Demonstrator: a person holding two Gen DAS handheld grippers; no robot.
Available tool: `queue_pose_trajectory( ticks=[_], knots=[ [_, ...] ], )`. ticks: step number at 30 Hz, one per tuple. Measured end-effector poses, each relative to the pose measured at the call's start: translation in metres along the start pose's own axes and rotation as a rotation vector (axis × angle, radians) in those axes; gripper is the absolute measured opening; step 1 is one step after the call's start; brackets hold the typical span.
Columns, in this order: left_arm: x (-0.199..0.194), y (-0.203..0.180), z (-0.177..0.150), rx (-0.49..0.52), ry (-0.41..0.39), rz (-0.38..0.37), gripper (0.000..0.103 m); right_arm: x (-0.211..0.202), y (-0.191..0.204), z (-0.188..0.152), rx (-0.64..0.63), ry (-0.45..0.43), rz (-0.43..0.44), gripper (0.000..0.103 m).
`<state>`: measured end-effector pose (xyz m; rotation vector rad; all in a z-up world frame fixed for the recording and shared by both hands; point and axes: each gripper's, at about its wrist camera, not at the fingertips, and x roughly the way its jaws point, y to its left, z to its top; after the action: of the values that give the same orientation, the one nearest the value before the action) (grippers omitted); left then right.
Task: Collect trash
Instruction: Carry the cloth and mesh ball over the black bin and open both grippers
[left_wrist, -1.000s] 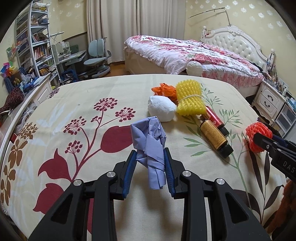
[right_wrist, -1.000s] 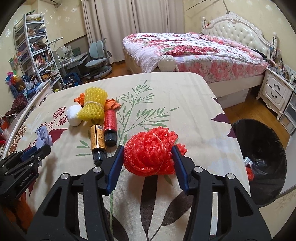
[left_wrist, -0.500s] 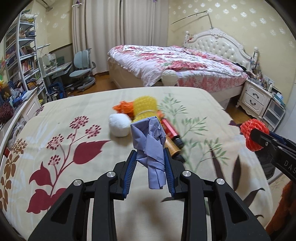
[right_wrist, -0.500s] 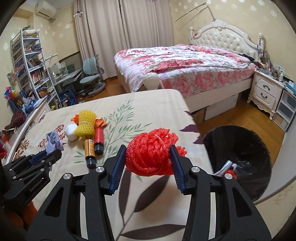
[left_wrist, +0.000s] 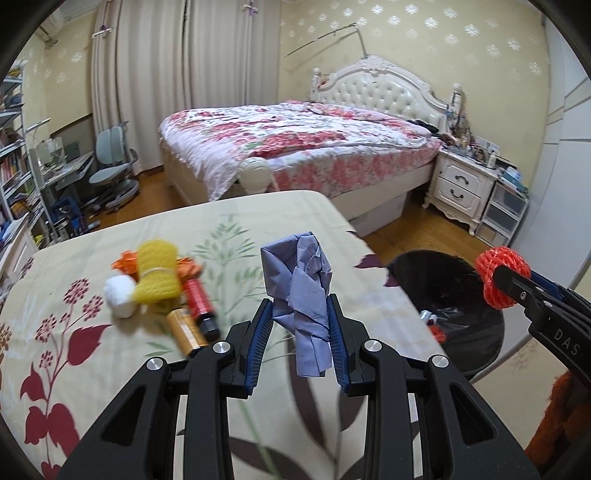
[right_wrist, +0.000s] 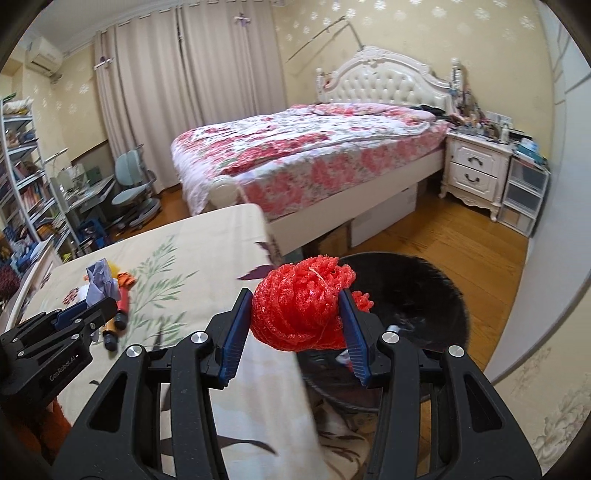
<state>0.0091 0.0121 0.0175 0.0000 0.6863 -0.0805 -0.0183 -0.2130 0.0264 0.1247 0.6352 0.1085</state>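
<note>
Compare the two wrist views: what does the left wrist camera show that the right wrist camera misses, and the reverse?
Only the left wrist view shows the yellow foam net, white ball and gold-labelled bottle clearly, plus the blue crumpled paper close up in the left gripper.

Only the right wrist view shows the air conditioner and the red foam net close up in the right gripper.

Both show the black trash bin, floral bed, nightstand, and each other's gripper with its load.
</note>
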Motion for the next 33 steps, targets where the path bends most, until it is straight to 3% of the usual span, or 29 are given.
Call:
queue_pose_trajectory(
  ticks=[14, 33],
  knots=[
    [0.044, -0.084, 0.019, 0.109, 0.001, -0.078, 0.032, 0.019, -0.062, 0.001, 0.081, -0.005, -0.103, 0.046],
    [0.110, -0.136, 0.026, 0.196, 0.046, -0.087, 0.033, 0.055, -0.102, 0.000, 0.134, 0.018, -0.137, 0.049]
  ],
)
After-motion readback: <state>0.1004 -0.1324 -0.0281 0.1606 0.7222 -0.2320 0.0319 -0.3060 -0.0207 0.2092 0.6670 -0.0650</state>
